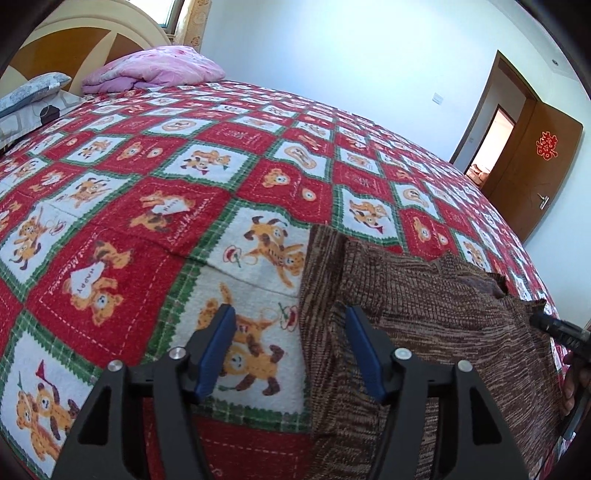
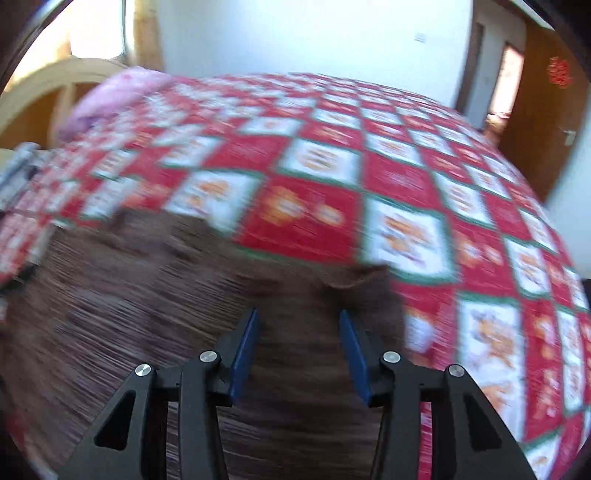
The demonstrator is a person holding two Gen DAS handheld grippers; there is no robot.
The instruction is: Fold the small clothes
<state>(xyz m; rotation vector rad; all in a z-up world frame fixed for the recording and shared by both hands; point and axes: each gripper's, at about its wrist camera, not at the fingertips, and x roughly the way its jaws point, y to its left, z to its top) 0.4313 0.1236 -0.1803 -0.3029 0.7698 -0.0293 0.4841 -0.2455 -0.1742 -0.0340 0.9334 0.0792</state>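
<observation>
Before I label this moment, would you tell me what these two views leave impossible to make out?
- Brown knitted garment: its kind and fold state; the left wrist view cuts off its near part.
- Right wrist view: motion blur smears the garment's edges and the bedspread pattern.
- Right gripper: only a dark tip at the left view's right edge.

One brown knit garment, one patchwork blanket, two pillows, one pink quilt.

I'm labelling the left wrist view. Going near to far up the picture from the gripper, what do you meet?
Left gripper → brown knit garment → red teddy-bear bedspread → pink quilt → headboard.
</observation>
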